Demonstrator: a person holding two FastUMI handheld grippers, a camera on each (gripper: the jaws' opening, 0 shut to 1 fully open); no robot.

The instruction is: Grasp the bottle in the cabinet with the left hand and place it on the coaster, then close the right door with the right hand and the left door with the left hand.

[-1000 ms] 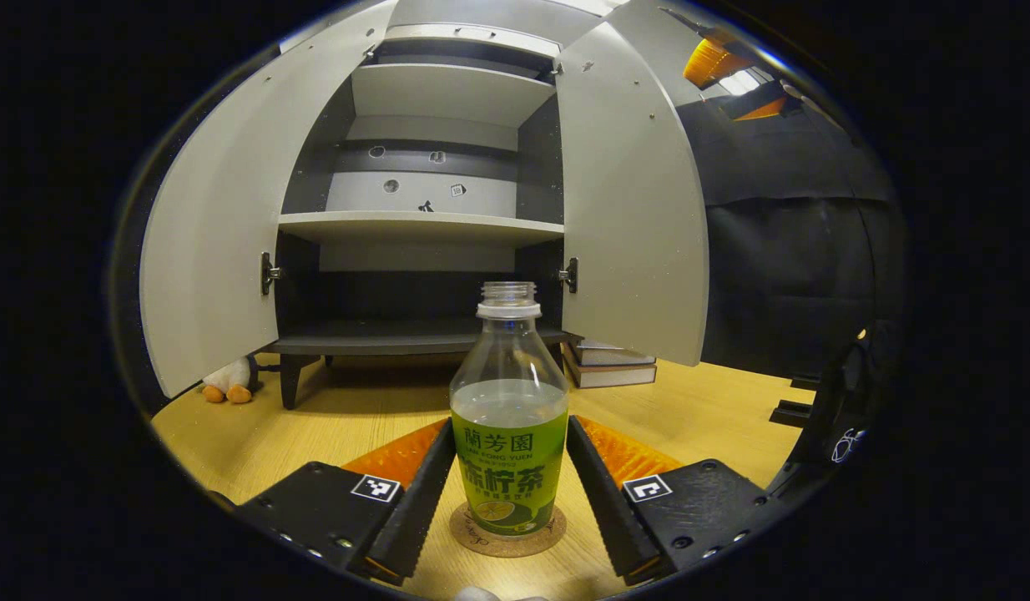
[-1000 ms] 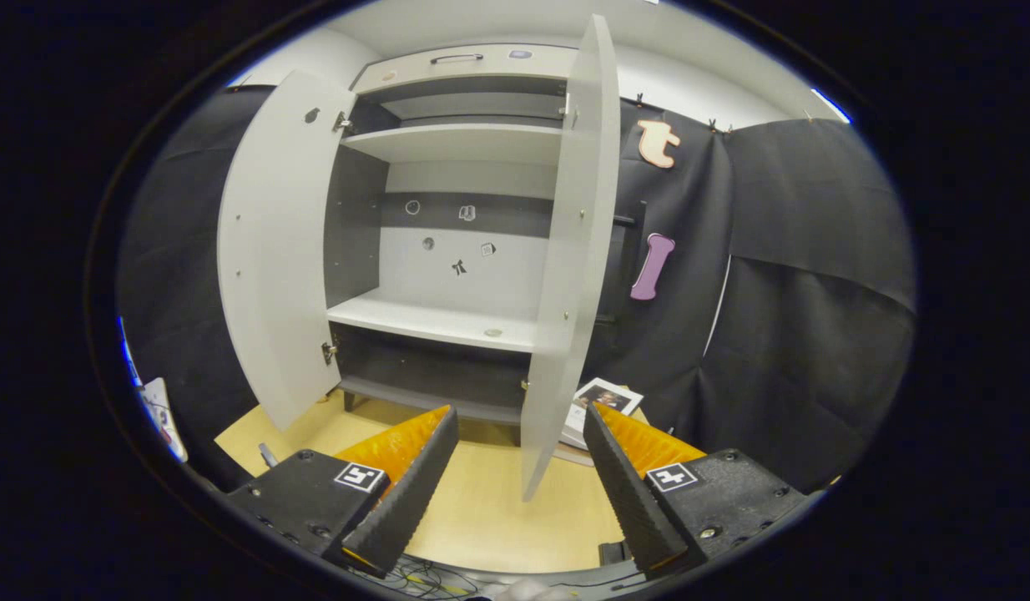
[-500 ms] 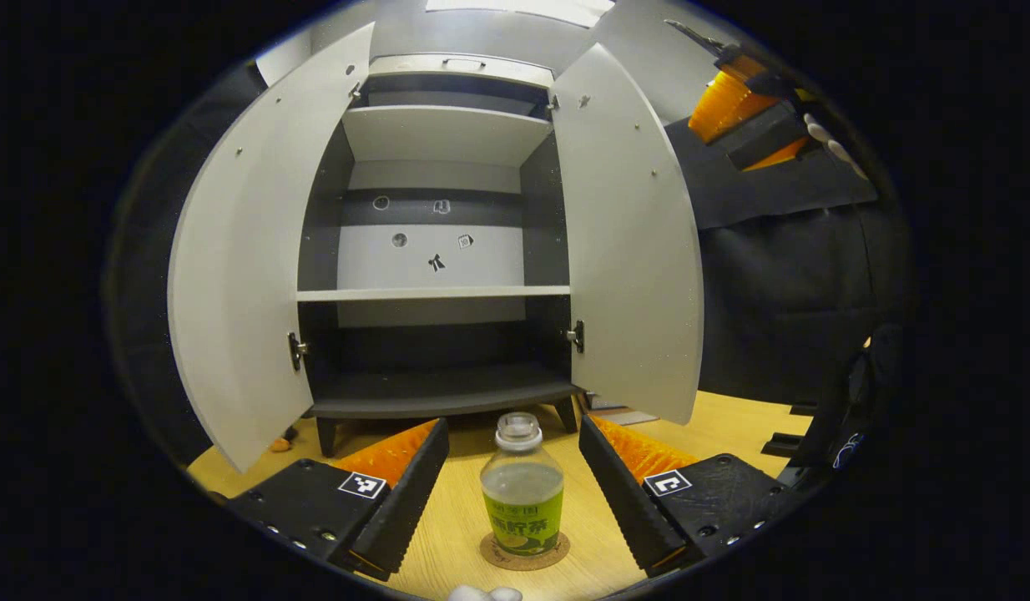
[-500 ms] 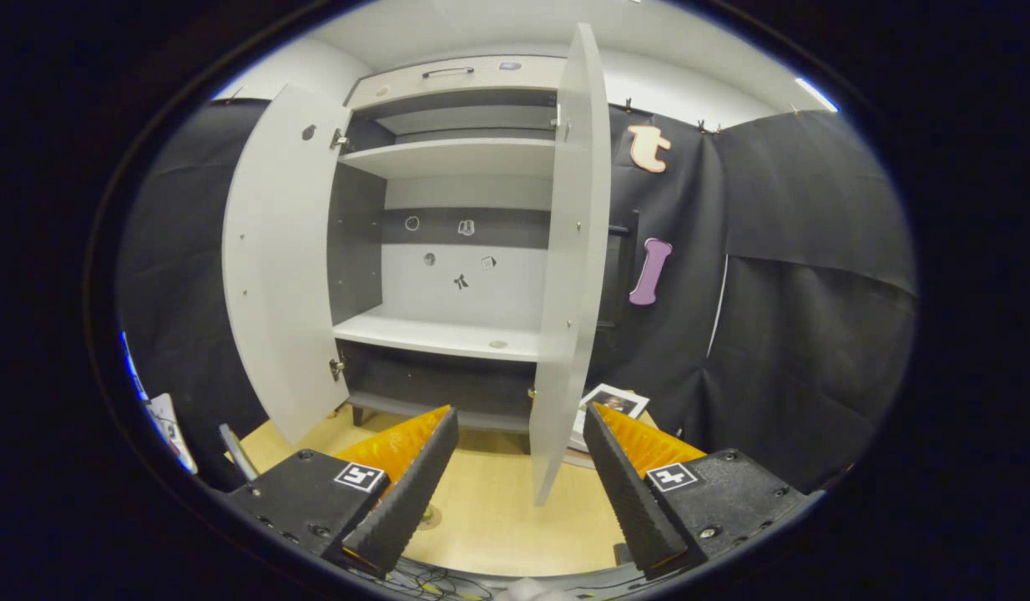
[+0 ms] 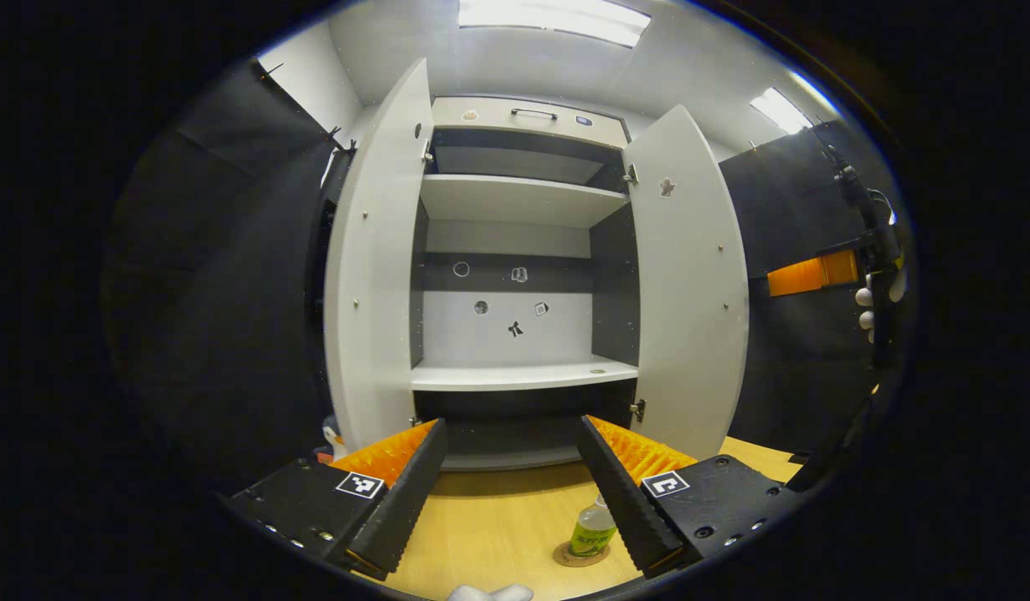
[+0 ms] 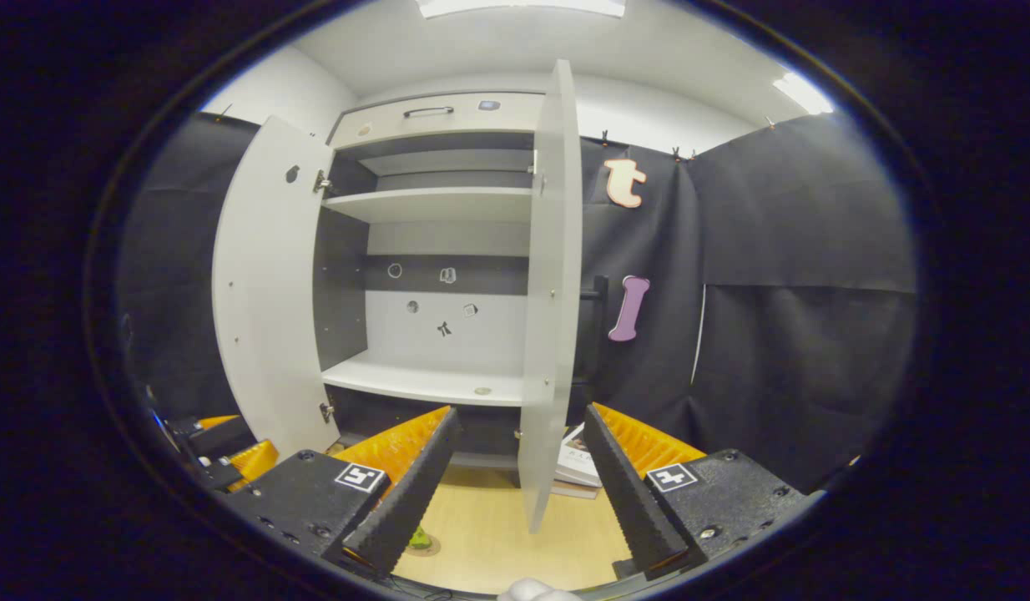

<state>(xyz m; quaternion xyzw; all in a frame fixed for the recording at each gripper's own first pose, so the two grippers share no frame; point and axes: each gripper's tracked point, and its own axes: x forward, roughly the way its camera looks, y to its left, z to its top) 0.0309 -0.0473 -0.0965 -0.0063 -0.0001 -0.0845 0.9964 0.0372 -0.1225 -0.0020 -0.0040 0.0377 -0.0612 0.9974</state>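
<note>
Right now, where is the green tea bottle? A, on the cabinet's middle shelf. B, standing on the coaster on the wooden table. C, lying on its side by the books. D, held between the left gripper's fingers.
B: in the left gripper view the bottle stands upright on the round coaster on the table, below the open left gripper.
</note>
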